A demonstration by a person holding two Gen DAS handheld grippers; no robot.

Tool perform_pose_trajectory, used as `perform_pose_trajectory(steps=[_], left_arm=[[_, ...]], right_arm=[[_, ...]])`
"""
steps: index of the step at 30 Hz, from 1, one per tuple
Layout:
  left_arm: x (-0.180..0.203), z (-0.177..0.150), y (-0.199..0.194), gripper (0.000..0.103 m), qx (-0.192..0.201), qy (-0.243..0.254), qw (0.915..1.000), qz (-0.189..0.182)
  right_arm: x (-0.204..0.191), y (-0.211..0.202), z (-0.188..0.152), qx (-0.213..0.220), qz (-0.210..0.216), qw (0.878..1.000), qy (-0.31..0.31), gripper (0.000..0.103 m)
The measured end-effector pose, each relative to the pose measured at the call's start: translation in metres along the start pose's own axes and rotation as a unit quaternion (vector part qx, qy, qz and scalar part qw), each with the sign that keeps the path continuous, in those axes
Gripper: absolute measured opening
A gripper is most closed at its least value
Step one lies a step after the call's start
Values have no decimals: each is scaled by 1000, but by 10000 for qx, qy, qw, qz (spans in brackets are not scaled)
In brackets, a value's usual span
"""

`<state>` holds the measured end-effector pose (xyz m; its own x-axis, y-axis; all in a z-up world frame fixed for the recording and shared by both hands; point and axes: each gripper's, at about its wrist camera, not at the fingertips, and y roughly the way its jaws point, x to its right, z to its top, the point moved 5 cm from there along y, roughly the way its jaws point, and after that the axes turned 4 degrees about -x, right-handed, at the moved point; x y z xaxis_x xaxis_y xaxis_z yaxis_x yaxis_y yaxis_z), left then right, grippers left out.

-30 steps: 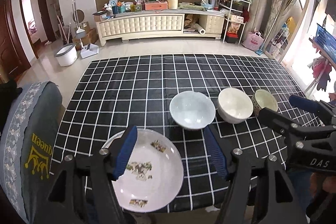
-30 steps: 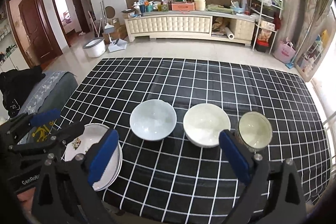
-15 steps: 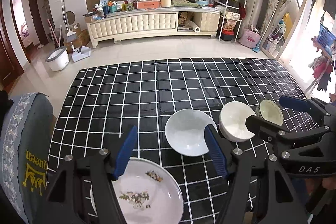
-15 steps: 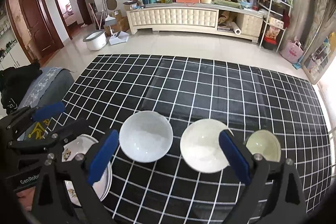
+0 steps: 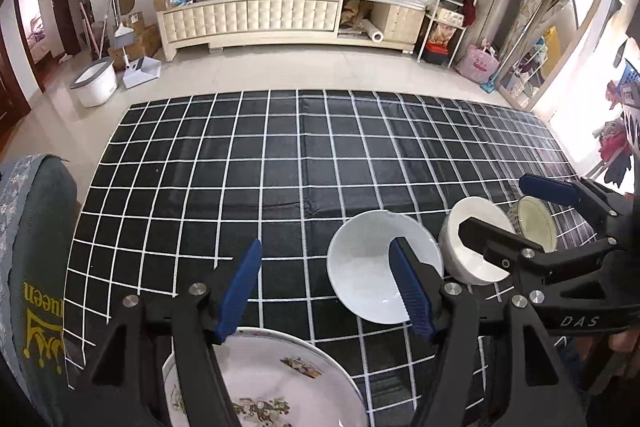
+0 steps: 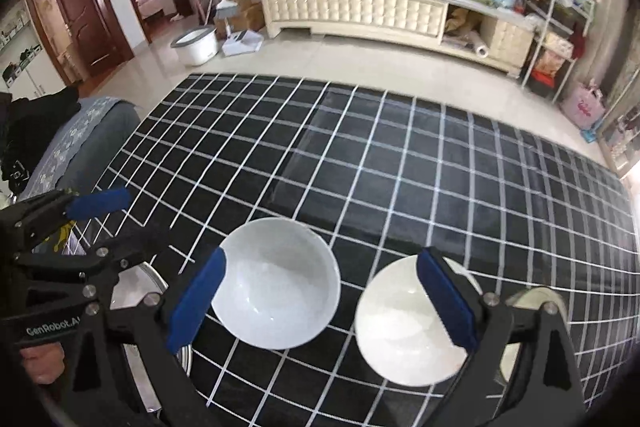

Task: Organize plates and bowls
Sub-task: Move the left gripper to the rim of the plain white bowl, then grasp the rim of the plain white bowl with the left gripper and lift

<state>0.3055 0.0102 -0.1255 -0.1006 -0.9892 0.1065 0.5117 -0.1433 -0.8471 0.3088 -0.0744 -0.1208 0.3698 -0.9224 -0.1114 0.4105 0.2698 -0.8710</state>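
Bowls, a wide white bowl (image 6: 276, 283), a cream bowl (image 6: 408, 323) and a small green-rimmed bowl (image 5: 534, 223), sat in a row beside the floral plate (image 5: 272, 383) on the checked tablecloth (image 5: 304, 163), while the left gripper (image 5: 326, 291) and right gripper (image 6: 322, 305) hung spread and empty above them, apparently poised to stack.

Far beyond the gripper, a cream cabinet (image 5: 256, 23) stands on the pale tiled floor (image 5: 320, 71); bright window light (image 5: 580, 39) on the right.
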Motion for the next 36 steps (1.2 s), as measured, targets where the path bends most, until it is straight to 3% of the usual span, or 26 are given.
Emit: perform_pose_trajectory(steps=[4,7,13,17,22,31,36], left_arm=[[-8,-1,21,64,-248,-144,9995,-114],[-10,-5,40,56,-478,-198,9984,-247],[-2,-18,69,45,-806,-53,9965,-215],[-5,-25,84,35,-1036,-127,9942,-241],[-4,-32,98,26,-1223,-126,9921,-266],[6,-39,109,12,-1366,-44,9897,-433],[14,-40,106,10,-1364,54,9904,-209]], right_arm=[[2,24,-5,-268,-11,9996,-93,81],[1,39,-8,-449,41,9988,-165,66],[3,56,-11,-640,173,9977,-170,53],[1,66,-15,-746,113,9968,-262,35],[5,74,-21,-830,-19,9962,-257,21],[7,75,-25,-800,-44,9968,-72,17],[2,60,-28,-625,-12,9980,17,16]])
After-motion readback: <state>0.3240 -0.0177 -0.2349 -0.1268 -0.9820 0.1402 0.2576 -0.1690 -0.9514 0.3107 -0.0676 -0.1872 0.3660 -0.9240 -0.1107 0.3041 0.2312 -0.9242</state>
